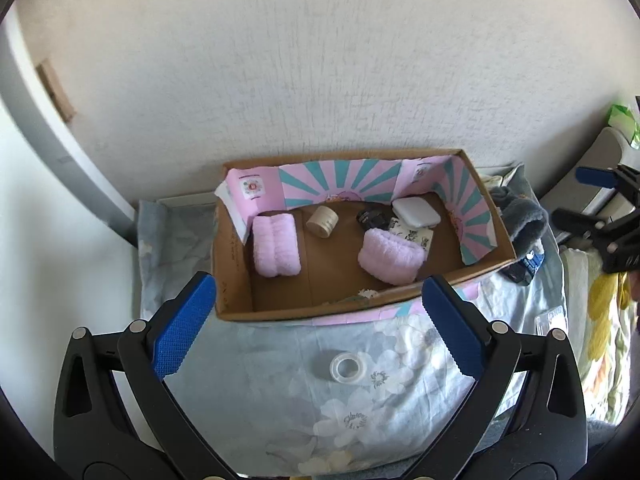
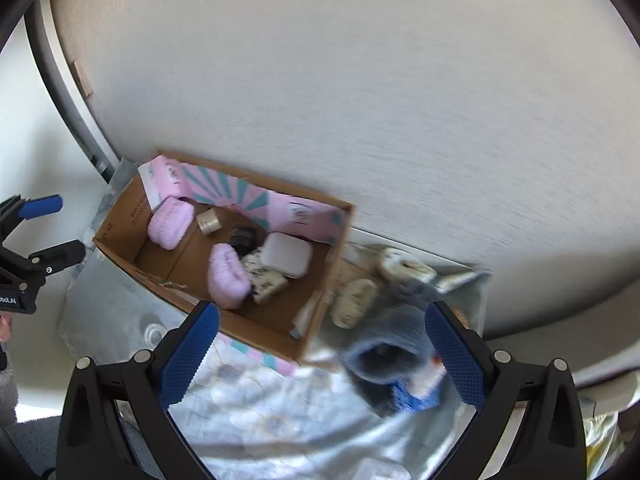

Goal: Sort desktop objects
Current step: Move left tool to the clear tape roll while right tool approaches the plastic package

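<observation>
Looking across the bed from left to right, I have my left gripper (image 1: 316, 328) spread wide with nothing between its blue pads, hovering over the floral sheet (image 1: 256, 380). Just ahead of it, near the front wall of the cardboard box (image 1: 232, 264), lies the clear tape roll (image 1: 347, 366), flat on the sheet. I judge it light, rigid and slick, so I would pinch it across the ring wall rather than the smooth faces.

Inside the box sit two pink fluffy rolls (image 1: 276, 245), a small tan jar (image 1: 322, 221), a dark object and a white case (image 1: 416, 212).

Further right, outside the box's right wall, a grey fleecy item (image 2: 384, 344) lies crumpled, with a blue-and-white packet (image 2: 416, 396) under it; the right view is blurred, so details are unsure. My right gripper (image 2: 322, 352) is also fully apart and empty, poised above that grey piece. It looks soft and limp, so I would take a deep bite at a bunched fold.
</observation>
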Demonstrator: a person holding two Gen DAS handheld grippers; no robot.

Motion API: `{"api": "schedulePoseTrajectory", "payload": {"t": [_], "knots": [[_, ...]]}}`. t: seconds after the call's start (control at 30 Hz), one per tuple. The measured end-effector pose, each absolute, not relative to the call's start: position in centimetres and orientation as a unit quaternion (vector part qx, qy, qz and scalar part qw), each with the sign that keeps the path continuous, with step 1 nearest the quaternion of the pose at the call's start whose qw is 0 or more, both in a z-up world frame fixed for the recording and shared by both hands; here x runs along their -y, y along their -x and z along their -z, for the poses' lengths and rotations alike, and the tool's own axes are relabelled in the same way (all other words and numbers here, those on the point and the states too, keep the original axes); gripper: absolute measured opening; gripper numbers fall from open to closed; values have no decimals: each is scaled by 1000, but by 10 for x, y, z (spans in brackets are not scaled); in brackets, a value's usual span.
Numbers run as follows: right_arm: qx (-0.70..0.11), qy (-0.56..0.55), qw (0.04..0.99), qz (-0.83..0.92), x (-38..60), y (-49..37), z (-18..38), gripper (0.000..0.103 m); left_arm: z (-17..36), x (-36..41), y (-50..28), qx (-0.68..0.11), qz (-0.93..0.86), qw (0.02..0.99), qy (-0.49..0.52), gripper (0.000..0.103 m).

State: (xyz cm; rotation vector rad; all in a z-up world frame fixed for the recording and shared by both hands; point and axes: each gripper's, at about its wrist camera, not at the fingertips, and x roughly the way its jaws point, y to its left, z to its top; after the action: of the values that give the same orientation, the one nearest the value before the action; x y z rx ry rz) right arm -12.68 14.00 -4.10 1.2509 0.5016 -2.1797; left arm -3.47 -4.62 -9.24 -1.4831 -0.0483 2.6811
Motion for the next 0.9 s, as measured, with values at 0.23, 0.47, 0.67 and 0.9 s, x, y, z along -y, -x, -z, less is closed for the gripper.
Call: {"api": "schedulePoseTrajectory", "payload": {"t": [0.23, 0.47, 0.67, 0.9], "knots": [[-170, -487, 265, 815, -199, 110, 46, 103, 113, 46, 1, 49, -871, 28, 489, 102], [-144, -543, 237, 792, -237, 86, 93, 103, 148, 36, -22, 62, -863, 29, 501, 101], [-130, -567, 218, 784, -257, 72, 123, 103, 175, 25, -31, 62, -862, 29, 503, 97], [-108, -592, 203, 772, -272, 57, 161, 102, 220, 11, -36, 60, -856, 25, 513, 84]]}}
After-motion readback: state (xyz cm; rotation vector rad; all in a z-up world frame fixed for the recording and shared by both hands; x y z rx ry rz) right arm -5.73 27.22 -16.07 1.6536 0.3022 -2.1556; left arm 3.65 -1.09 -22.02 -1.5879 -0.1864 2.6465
